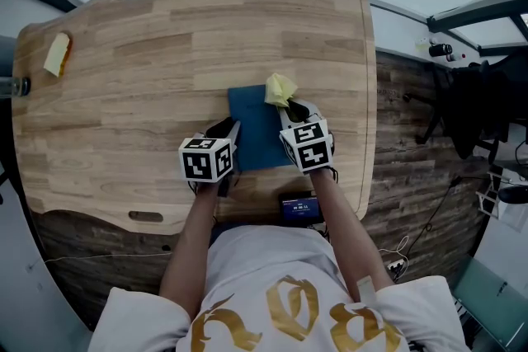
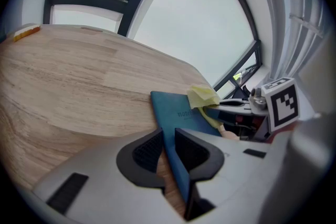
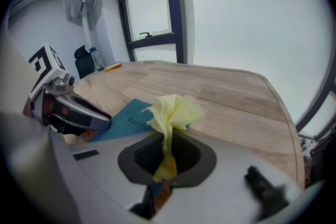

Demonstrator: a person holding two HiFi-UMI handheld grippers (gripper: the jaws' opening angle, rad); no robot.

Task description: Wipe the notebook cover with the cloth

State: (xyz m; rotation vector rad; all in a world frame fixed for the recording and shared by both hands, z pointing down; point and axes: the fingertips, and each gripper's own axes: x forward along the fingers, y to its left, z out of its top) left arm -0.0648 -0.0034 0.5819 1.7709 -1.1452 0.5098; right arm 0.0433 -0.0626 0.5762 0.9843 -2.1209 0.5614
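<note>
A blue notebook (image 1: 259, 126) lies flat near the front edge of the wooden table (image 1: 148, 53). My left gripper (image 1: 232, 136) is shut on the notebook's (image 2: 176, 113) left edge, the cover pinched between its black pads (image 2: 147, 152). My right gripper (image 1: 290, 113) is shut on a crumpled yellow cloth (image 1: 280, 89), which sticks out past the jaws over the notebook's far right corner. In the right gripper view the yellow cloth (image 3: 173, 113) bunches above the jaws, with the notebook (image 3: 128, 120) just beyond to the left. In the left gripper view the cloth (image 2: 203, 97) rests at the notebook's far end.
A small yellow and orange object (image 1: 58, 53) lies at the table's far left corner. A dark phone-like device (image 1: 299, 208) sits at the table's front edge by my body. Windows and a dark office chair (image 3: 81, 60) stand beyond the table.
</note>
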